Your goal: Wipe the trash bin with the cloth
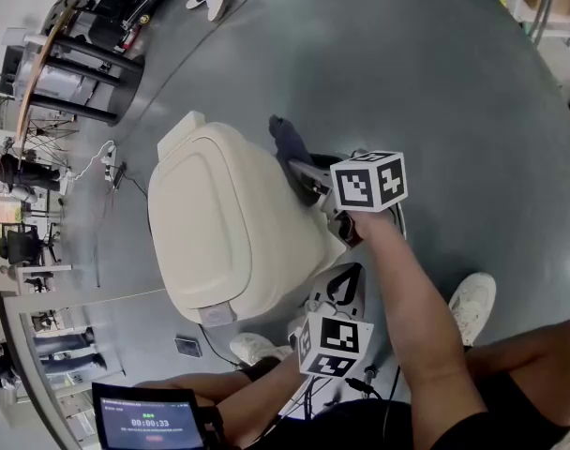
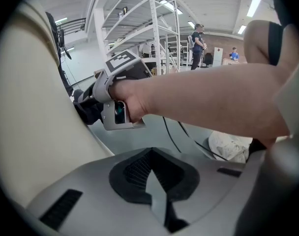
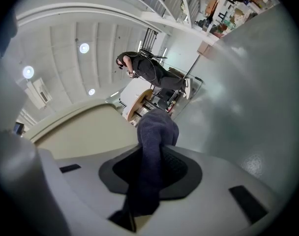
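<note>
Cream trash bin (image 1: 224, 223) stood on grey floor (image 1: 435, 82). Right gripper (image 1: 308, 178) clamped dark blue cloth (image 1: 287, 139), cloth up against bin's right side. Left gripper (image 1: 341, 287) pinched closed, nothing between jaws, just beside bin's near right corner.

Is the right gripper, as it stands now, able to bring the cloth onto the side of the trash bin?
Probably yes. The right gripper is shut on the cloth close beside the trash bin, and nothing shows between them.

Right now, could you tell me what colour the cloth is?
The cloth is dark blue; right gripper view.
</note>
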`<act>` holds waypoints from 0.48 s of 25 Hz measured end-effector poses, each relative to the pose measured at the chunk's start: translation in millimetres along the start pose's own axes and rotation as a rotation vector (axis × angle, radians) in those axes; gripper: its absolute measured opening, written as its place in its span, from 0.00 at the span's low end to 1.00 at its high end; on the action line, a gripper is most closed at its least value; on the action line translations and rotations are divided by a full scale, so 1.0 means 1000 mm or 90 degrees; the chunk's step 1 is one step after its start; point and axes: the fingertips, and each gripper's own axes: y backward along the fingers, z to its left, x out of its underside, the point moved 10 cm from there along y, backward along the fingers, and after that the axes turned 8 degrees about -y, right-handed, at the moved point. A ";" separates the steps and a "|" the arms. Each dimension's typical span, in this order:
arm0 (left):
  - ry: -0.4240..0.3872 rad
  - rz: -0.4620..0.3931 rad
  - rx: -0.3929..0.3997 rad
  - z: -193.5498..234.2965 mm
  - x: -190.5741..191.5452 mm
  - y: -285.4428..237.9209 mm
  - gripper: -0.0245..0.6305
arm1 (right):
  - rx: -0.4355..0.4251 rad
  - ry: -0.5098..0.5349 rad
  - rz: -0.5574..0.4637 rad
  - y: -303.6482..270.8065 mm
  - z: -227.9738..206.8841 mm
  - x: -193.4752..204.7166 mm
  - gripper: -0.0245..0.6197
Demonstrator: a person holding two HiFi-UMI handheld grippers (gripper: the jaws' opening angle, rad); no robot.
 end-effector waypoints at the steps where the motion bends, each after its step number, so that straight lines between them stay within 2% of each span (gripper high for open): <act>1: -0.001 0.001 0.004 -0.002 0.000 -0.001 0.03 | 0.004 -0.004 0.007 0.001 -0.004 0.003 0.18; 7: -0.004 0.010 0.023 -0.013 0.001 -0.003 0.03 | 0.036 -0.072 0.022 0.007 -0.030 0.023 0.18; 12: 0.005 0.023 0.037 -0.007 0.013 -0.015 0.04 | 0.078 -0.099 0.045 -0.001 -0.059 0.043 0.18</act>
